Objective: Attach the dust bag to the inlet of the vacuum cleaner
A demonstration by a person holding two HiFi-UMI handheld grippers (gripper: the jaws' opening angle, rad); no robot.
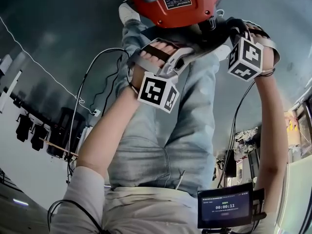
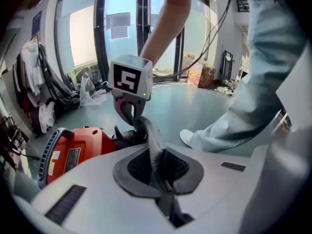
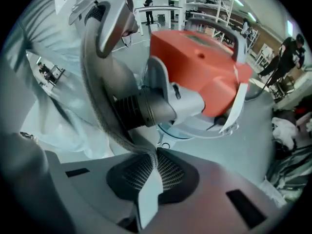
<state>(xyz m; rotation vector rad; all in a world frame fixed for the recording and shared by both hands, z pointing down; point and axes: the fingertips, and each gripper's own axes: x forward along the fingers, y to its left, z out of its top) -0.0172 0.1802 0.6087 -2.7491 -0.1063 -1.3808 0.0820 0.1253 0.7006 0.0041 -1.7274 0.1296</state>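
We find the left gripper (image 2: 160, 172) and the right gripper (image 3: 152, 172) each clamped on the grey rim of the dust bag (image 3: 100, 101), just beside the dark inlet (image 3: 146, 108) of the orange vacuum cleaner (image 3: 204, 62).

With both bare forearms stretched out ahead, the left grey two-jaw gripper (image 2: 156, 165) slants downward and the right grey two-jaw gripper (image 3: 153, 172) points straight down, each with its jaws pinched together on the grey fabric dust bag (image 2: 152, 139).
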